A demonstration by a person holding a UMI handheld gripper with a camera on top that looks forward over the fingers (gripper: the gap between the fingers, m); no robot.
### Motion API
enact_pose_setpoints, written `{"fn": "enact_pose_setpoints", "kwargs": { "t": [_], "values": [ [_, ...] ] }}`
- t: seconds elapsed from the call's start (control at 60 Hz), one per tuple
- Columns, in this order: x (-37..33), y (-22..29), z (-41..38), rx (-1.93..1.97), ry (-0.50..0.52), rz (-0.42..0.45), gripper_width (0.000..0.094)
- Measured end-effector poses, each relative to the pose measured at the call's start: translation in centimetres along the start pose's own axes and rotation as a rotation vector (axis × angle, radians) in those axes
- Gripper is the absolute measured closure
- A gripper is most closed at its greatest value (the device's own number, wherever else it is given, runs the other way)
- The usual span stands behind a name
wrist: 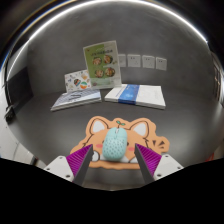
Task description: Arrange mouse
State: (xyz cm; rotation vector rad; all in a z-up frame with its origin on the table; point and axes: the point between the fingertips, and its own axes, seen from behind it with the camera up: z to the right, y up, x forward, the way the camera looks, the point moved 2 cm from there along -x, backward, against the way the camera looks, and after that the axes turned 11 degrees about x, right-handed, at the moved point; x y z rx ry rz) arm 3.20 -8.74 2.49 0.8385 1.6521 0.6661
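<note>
A pale teal computer mouse [116,143] lies on an orange cat-shaped mouse mat [137,131] on the grey table. My gripper [113,162] is low over the mat's near edge. Its two fingers, with magenta pads [81,160], stand apart on either side of the mouse's near end. There is a gap between each pad and the mouse, which rests on the mat. The gripper is open and holds nothing.
Beyond the mat lie a white and blue booklet [137,95] and a grey booklet [77,99]. An upright leaflet stand [102,64] and a smaller card [77,81] stand behind them. Several papers [141,61] hang on the back wall.
</note>
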Motion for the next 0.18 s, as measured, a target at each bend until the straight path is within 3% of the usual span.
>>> {"fn": "enact_pose_setpoints", "kwargs": {
  "t": [0.183],
  "values": [
    [-8.2, -3.3, 4.0, 0.031, -0.002, -0.007, 0.0083]
  ]
}}
